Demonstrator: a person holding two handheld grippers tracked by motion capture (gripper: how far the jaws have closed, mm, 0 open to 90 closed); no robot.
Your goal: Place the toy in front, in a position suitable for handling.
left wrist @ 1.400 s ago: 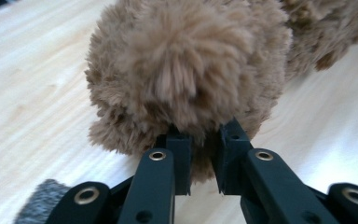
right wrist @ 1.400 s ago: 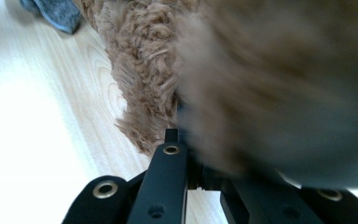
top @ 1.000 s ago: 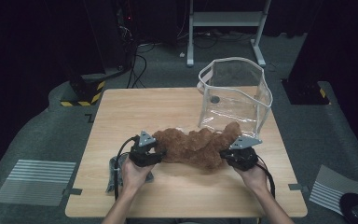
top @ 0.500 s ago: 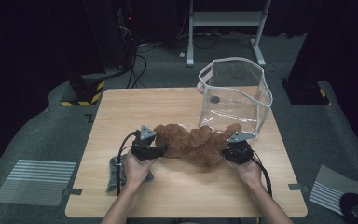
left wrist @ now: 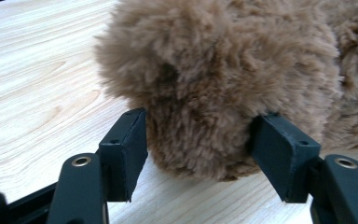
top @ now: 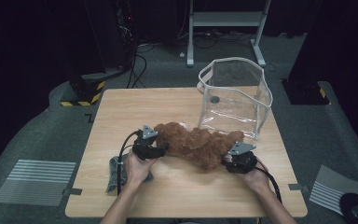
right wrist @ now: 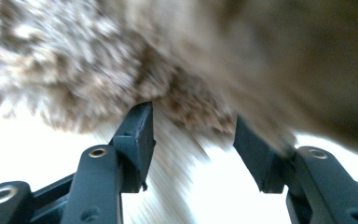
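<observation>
My pale wooden bench (top: 121, 112) stood on grey carpet (top: 37, 140) in a dark room. The brown plush toy (top: 196, 143) lay mid-bench beside a clear bag (top: 235, 95). My left hand-held gripper (left wrist: 198, 140) pinched its end; the right hand-held gripper (right wrist: 193, 140) was spread at the fur.
</observation>
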